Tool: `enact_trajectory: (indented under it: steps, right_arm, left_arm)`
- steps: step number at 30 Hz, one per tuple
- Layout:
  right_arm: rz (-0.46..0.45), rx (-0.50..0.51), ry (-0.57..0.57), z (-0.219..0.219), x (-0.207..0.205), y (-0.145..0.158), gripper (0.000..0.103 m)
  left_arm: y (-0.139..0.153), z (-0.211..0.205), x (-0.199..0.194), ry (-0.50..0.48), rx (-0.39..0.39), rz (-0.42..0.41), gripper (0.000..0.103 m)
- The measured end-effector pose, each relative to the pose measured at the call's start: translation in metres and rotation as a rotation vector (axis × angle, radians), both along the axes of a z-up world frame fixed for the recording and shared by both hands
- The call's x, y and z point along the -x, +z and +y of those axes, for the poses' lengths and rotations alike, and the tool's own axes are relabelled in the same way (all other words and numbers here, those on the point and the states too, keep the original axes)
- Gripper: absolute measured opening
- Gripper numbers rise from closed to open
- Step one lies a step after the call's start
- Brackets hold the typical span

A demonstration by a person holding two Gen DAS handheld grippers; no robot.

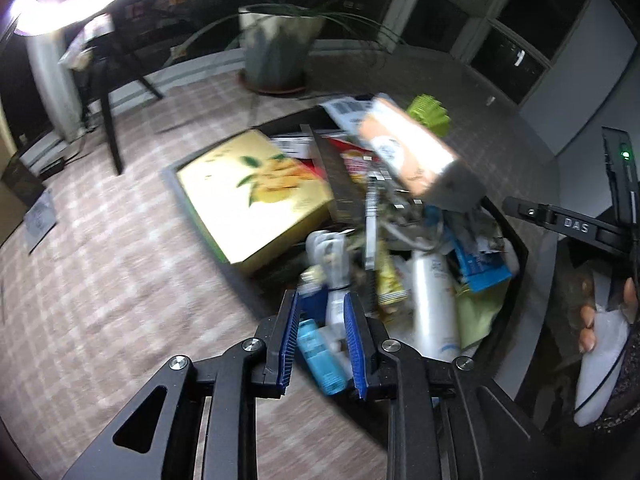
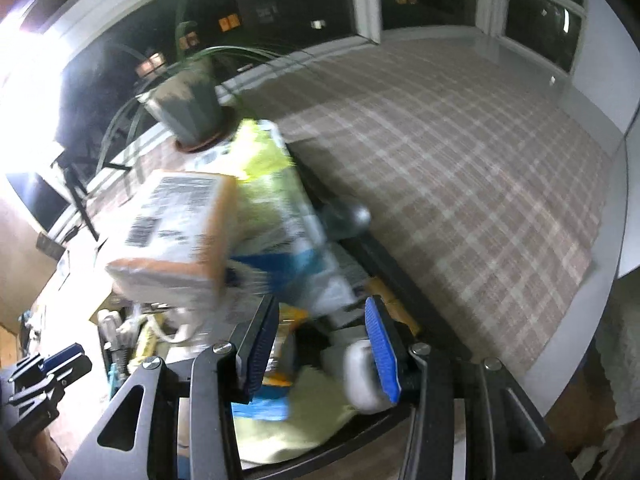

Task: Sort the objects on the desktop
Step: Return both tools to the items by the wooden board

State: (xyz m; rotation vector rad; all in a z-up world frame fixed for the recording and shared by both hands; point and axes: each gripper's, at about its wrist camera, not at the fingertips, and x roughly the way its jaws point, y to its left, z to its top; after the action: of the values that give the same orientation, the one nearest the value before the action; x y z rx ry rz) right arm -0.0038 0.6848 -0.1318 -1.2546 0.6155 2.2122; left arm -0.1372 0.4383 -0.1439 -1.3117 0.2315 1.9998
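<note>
Orange-edged packet (image 2: 172, 236) sits at ten o'clock of the right gripper (image 2: 320, 344), whose jaws stand apart, empty. The left gripper (image 1: 322, 344), jaws apart, hovers over the black bin (image 1: 516, 248). Best slow down, then pick one exposed item.

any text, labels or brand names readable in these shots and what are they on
"DAS" on the black arm of the right gripper.
Barcode and print on the orange-edged box: too blurred to read.
Labels on the white bottle and blue tube: too blurred to read.
</note>
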Motion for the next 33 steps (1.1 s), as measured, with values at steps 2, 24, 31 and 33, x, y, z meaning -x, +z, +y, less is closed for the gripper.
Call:
enact_trajectory:
  steps: [2, 24, 31, 33]
  right_arm:
    - [0.009, -0.007, 0.027, -0.014, 0.009, 0.007, 0.041]
    - [0.053, -0.019, 0.606, -0.296, 0.228, 0.03, 0.044]
    - [0.029, 0.009, 0.77, -0.395, 0.307, 0.005, 0.044]
    - [0.023, 0.027, 0.811, -0.42, 0.326, -0.003, 0.044]
  left_arm:
    - [0.002, -0.017, 0.007, 0.027, 0.005, 0.003, 0.025]
    - [0.005, -0.394, 0.162, 0.502, 0.134, 0.068, 0.032]
    - [-0.014, -0.504, 0.23, 0.662, 0.177, 0.035, 0.044]
    - [-0.021, -0.534, 0.248, 0.717, 0.169, 0.015, 0.048]
